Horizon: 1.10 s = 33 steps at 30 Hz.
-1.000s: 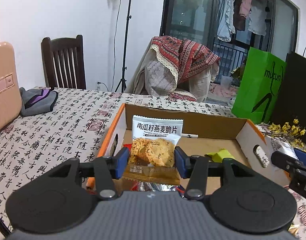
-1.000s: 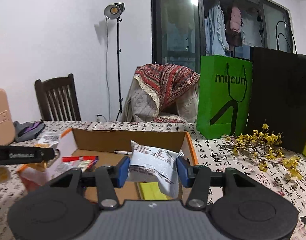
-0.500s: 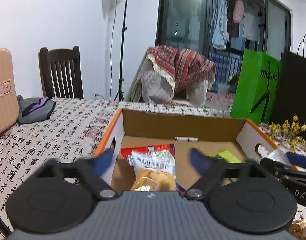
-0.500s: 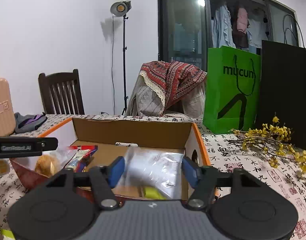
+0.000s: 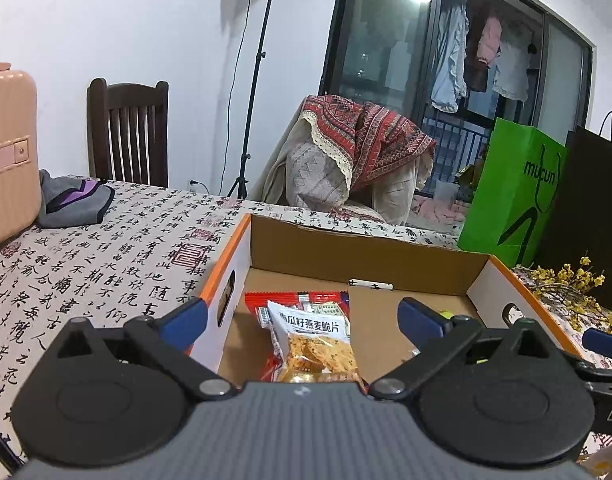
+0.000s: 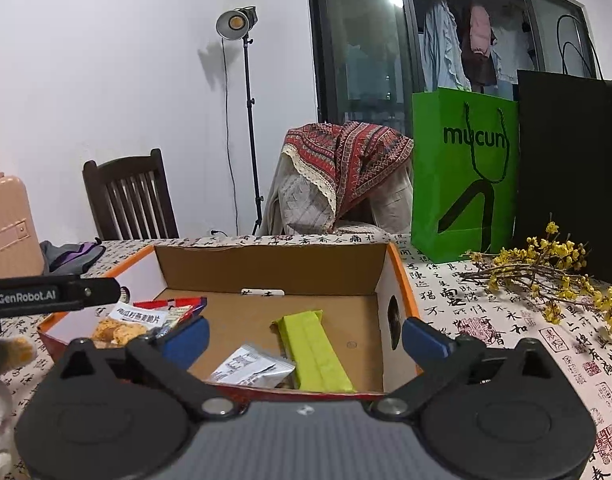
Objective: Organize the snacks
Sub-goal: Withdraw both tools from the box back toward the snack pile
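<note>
Both packets released into the cardboard box (image 5: 361, 248): oat-crisp packet (image 5: 317, 344) at lower centre beneath the opening, empty left gripper (image 5: 302, 320); silver packet (image 6: 252, 368) at lower centre beneath the opening, empty right gripper (image 6: 306, 338). Two placements judged complete.

An open cardboard box (image 6: 274, 268) with orange rims holds the snacks. At its left end an oat-crisp packet (image 5: 315, 344) lies on a red packet (image 5: 302, 300). Near its right end a silver-white packet (image 6: 250, 368) lies flat on the floor, just beside a long yellow-green bar (image 6: 311, 350).
</note>
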Tool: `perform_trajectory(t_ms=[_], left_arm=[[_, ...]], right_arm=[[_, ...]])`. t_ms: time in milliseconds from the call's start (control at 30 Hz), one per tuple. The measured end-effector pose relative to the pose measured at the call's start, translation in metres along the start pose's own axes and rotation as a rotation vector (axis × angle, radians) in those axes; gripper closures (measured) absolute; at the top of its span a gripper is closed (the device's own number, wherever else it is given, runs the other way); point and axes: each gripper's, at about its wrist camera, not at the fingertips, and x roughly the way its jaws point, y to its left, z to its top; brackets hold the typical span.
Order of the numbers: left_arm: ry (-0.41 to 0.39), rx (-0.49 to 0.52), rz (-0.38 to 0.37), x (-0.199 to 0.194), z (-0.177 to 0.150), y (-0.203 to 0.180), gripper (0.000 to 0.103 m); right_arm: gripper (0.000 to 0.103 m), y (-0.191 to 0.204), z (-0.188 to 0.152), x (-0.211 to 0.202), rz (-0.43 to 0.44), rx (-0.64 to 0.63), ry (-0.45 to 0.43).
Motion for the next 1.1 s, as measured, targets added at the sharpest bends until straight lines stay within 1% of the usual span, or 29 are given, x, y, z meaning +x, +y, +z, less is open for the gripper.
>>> perform_trajectory(t_ms=[233,300,367,433,567,700,967,1100], left_arm=[[-0.009,0.000,-0.007,-0.007,0.004,-0.003,0.000],[-0.006,-0.007,-0.006,-0.012,0.008,-0.004,0.000],[-0.007,-0.010,-0.009,-0.020,0.012,-0.004,0.000],[-0.012,-0.013,-0.010,-0.032,0.015,-0.001,0.000],[0.006,-0.019,-0.033,-0.055,0.014,0.007,0.000],[0.010,0.006,-0.036,-0.080,0.003,0.015,0.000],[0.048,0.035,-0.048,-0.118,-0.034,0.035,0.000],[0.068,0.053,-0.050,-0.132,-0.052,0.044,0.000]], right_arm=[[0.000,0.001,0.004,-0.004,0.020,-0.017,-0.010],[0.000,0.002,0.007,-0.009,0.007,-0.023,-0.014],[0.000,0.002,0.011,-0.020,0.003,-0.025,-0.023],[0.000,0.000,0.014,-0.034,0.019,-0.010,-0.030],[0.000,-0.002,0.012,-0.062,0.032,0.010,-0.023],[0.000,-0.001,-0.002,-0.088,0.062,-0.013,0.006],[0.000,0.003,-0.043,-0.121,0.037,-0.029,0.073],[0.000,-0.001,-0.064,-0.133,0.021,-0.015,0.110]])
